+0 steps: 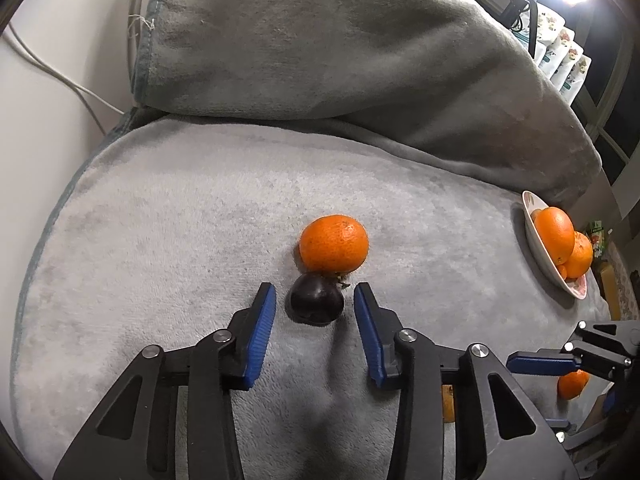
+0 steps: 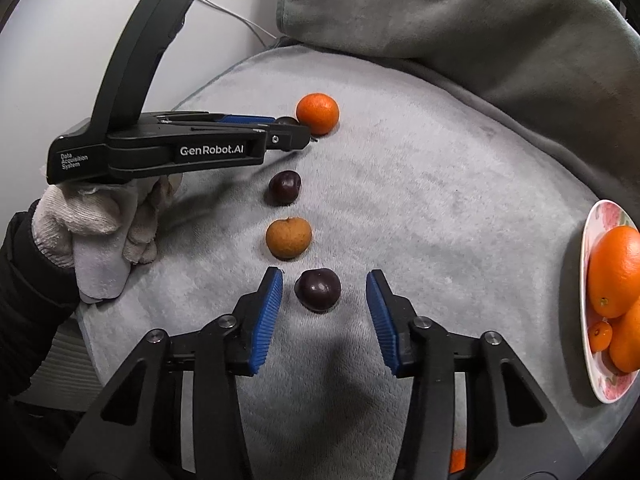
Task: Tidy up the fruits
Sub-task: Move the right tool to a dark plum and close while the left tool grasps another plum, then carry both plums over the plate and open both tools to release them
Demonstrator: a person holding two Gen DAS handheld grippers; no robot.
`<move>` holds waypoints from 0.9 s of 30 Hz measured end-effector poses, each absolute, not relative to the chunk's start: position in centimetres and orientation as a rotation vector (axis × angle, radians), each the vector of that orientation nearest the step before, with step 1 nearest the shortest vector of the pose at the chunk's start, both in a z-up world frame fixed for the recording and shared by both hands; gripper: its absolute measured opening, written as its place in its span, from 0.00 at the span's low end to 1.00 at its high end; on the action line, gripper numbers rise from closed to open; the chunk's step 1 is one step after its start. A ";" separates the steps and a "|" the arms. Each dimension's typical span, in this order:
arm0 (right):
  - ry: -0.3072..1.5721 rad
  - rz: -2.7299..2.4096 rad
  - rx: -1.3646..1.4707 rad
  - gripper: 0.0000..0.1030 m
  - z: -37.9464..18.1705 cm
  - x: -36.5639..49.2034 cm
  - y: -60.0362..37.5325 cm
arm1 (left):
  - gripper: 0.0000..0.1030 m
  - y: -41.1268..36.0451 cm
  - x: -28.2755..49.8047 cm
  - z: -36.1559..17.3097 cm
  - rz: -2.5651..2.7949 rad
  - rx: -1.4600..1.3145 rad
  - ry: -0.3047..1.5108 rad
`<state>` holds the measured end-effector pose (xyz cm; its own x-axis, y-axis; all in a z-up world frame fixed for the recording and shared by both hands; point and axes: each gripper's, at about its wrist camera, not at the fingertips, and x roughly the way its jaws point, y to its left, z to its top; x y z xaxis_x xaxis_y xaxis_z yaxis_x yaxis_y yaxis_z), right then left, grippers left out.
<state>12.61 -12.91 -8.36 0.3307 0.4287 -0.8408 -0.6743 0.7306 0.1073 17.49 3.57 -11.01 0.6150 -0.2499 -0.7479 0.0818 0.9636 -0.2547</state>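
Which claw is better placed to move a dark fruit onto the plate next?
Right. The right claw straddles a dark fruit, and the plate lies on its side; the left claw is farther away.

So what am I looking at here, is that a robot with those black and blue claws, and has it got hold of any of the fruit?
No robot: a person holds a hand tool in each hand, and each tool carries its own camera looking along its tongs. The left tongs straddle a dark plum that touches a tangerine. The right tongs straddle another dark plum. Neither is gripped yet: gaps show beside both. The right view also shows the gloved hand, a third plum and a brown fruit on the grey blanket. Oranges sit on a plate.
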 end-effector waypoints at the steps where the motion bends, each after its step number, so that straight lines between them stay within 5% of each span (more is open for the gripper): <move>1: 1.002 0.735 -0.285 0.42 -8.4 12.6 -12.8 | 0.34 3.6 17.5 -11.0 -0.191 -0.206 0.889; 10: 1.027 0.744 -0.304 0.26 -9.1 12.7 -12.4 | 0.24 3.7 17.3 -11.0 -0.186 -0.197 0.884; 27: 0.962 0.728 -0.231 0.25 -6.7 12.9 -14.8 | 0.23 3.3 15.5 -8.9 -0.193 -0.202 0.841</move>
<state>12.93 -14.81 -6.74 0.3596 0.4605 -0.8115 -0.6562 0.7431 0.1309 15.50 3.35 -8.93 0.6514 -0.2482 -0.7170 0.0891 0.9635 -0.2526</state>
